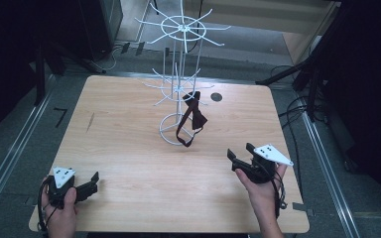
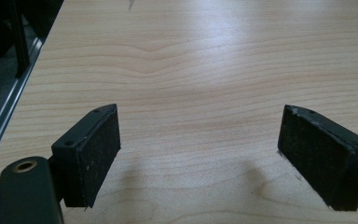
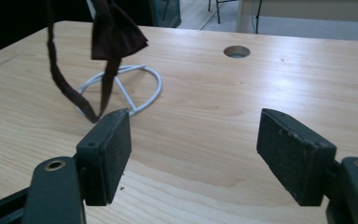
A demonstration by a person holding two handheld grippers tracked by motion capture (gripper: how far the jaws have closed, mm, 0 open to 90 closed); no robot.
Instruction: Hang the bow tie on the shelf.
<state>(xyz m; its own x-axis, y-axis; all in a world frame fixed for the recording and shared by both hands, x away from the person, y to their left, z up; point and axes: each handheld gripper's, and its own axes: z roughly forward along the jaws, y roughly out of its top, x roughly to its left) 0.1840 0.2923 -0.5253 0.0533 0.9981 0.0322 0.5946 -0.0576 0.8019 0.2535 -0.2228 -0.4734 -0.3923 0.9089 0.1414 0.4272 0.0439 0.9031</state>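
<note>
On the bench (image 1: pixel 129 148), a dark bow tie (image 1: pixel 192 118) hangs from the white wire rack (image 1: pixel 181 79). Both the right hand-held gripper (image 1: pixel 239 159) and left hand-held gripper (image 1: pixel 93 181) are spread, empty; hanging looks finished, so next likely means resting.

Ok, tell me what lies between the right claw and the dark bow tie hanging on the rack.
Only bare table: in the high view, nothing sits between the right claw and the bow tie.

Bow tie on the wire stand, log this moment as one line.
bow tie: hanging on white wire stand | right claw: open, empty, apart from tie | left claw: open, empty, near table corner
</note>
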